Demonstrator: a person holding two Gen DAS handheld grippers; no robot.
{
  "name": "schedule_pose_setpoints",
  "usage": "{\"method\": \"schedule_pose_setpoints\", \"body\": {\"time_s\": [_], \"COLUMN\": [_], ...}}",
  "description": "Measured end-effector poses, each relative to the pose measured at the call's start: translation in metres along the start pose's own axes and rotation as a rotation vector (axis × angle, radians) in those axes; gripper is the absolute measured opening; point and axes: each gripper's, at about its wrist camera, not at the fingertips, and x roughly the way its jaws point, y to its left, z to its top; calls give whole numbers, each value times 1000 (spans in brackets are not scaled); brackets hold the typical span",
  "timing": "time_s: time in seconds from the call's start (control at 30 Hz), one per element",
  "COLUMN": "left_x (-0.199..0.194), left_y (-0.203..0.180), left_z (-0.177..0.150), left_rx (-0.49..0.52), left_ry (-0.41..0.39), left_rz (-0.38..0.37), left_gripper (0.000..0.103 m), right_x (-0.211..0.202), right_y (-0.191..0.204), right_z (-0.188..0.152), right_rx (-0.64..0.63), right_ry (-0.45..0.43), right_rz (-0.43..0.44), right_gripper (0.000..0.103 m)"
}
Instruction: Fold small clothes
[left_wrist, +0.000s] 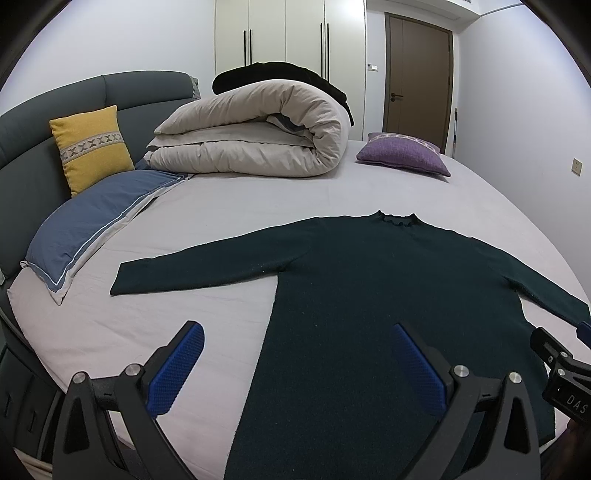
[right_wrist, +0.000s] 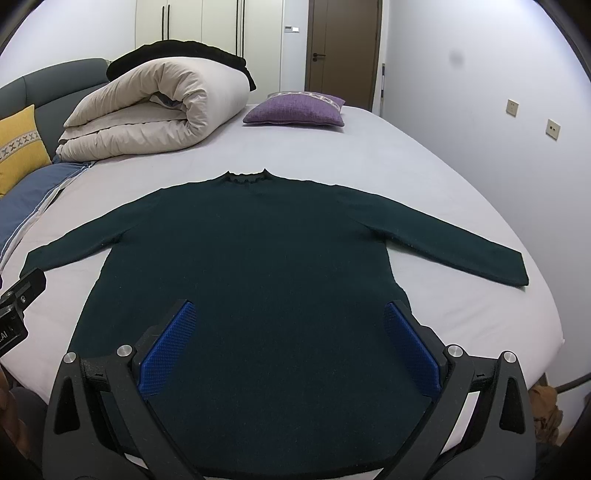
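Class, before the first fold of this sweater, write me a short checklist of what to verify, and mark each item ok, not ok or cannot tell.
1. Sweater lies flat on the bed: ok.
2. Both sleeves spread out: ok.
3. Left gripper jaws open, empty: ok.
4. Right gripper jaws open, empty: ok.
5. Duvet and purple cushion clear of the sweater: ok.
6. Hem straight: cannot tell, hidden behind the grippers.

Rolled duvet (left_wrist: 255, 129), yellow cushion (left_wrist: 90, 146), purple cushion (right_wrist: 295, 110), brown door (left_wrist: 419, 77)

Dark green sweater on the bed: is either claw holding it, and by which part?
Neither. The left claw and right claw are both open above the flat sweater.
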Motion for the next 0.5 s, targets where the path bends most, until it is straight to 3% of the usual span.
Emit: {"method": "schedule_pose_setpoints", "body": {"time_s": [0.5], "left_x": [0], "left_y": [0], "left_z": [-1], "left_rx": [2], "left_ry": [-2], "left_rz": [1], "left_gripper": [103], "right_x": [2], "right_y": [1], "right_z": [0], "right_rx": [4], "right_ry": [1], "right_rz": [-1], "right_gripper": [103]}}
